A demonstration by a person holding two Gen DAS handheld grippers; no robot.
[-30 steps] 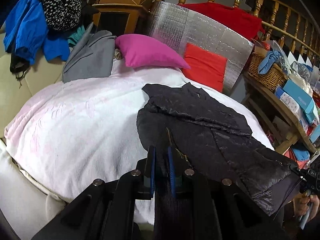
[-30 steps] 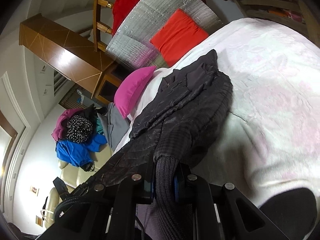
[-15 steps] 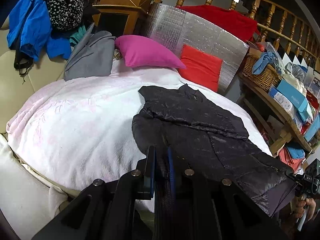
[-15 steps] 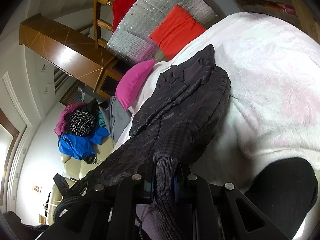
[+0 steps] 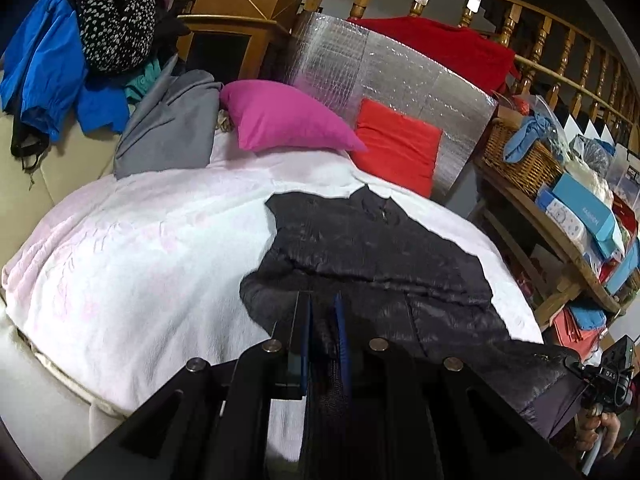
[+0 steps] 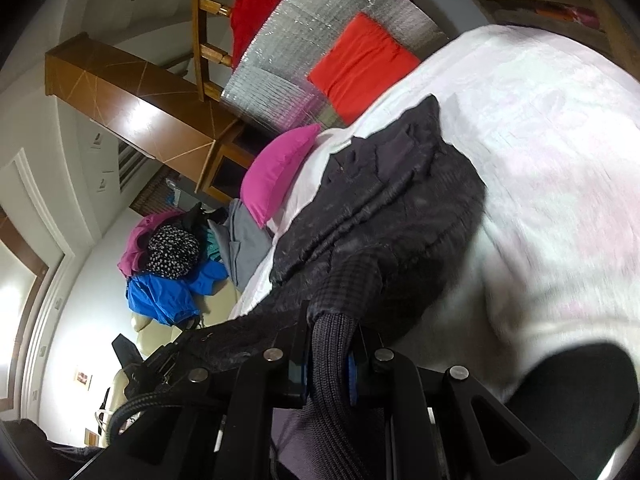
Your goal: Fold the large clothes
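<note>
- Black quilted jacket (image 5: 372, 256) lies lengthwise on the bed; shiny puffy shell, stitched in a fine grid, collar end toward the pillows, near end lifted off the bed by both tongs.
- Left gripper (image 5: 322, 328): blue-lined fingers pressed together on a ribbed knit edge of the jacket, fabric bunched between them.
- Right gripper (image 6: 330, 344): pinching a thick ribbed knit cuff (image 6: 334, 332), which runs down between the fingers; the quilted sleeve swells out just beyond it.
- White bedspread (image 5: 132, 264) under the jacket: soft, embossed texture, faint pink tint.
- Beyond the collar: magenta pillow (image 5: 280, 120), plump and pointed at its corner; red cushion (image 5: 396, 144), squarish, leaning on a silver foil panel (image 5: 360, 64) with a bubble-grid surface.
- Left of the pillow: smooth grey cloth (image 5: 168, 124); behind it a heap of blue, spotted black-and-white and purple clothes (image 5: 80, 40).
- Right side: woven wicker basket (image 5: 520, 156) on a wooden shelf; turned wooden railing (image 5: 540, 40) with red cloth draped over it.
</note>
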